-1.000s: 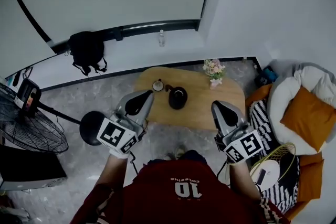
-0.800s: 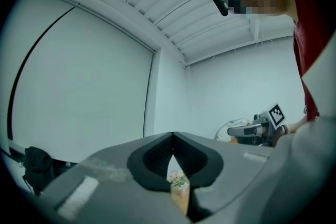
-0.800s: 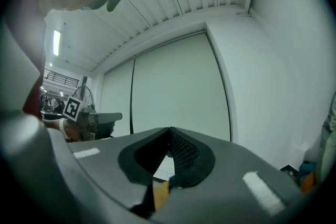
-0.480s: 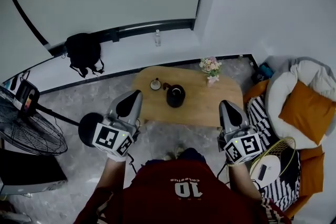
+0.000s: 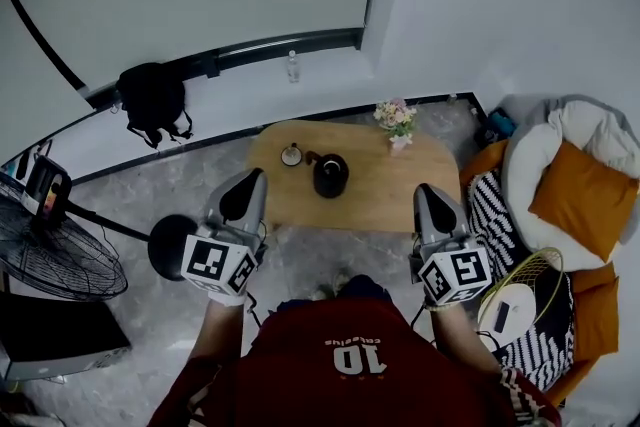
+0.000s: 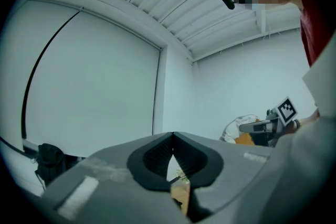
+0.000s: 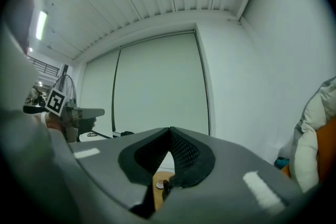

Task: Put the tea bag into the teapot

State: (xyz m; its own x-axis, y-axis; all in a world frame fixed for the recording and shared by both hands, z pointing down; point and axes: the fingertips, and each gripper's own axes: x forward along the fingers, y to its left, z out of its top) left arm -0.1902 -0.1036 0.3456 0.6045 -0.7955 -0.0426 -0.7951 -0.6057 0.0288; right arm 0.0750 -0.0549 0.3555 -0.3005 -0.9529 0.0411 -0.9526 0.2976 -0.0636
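Observation:
A black teapot (image 5: 330, 175) stands near the middle of a low oval wooden table (image 5: 380, 190). A small round cup (image 5: 291, 155) sits just to its left. I cannot make out a tea bag. My left gripper (image 5: 251, 179) hangs shut and empty short of the table's left front edge. My right gripper (image 5: 425, 193), also shut and empty, is over the table's right front edge. In the left gripper view the jaws (image 6: 172, 136) meet, with a sliver of table below them. In the right gripper view the shut jaws (image 7: 169, 131) frame the cup (image 7: 158, 185) and the teapot (image 7: 166, 186).
A small vase of flowers (image 5: 396, 118) stands at the table's far right. A fan (image 5: 55, 255) and a round black stool (image 5: 168, 245) are at the left. On the right are a white beanbag with an orange cushion (image 5: 578, 200) and a yellow wire basket (image 5: 525, 300). A black bag (image 5: 150, 100) leans on the far wall.
Both grippers have sunk a little and swung to point more straight ahead; the left drew slightly leftward. Both stay shut and empty. The table sits higher in the head view.

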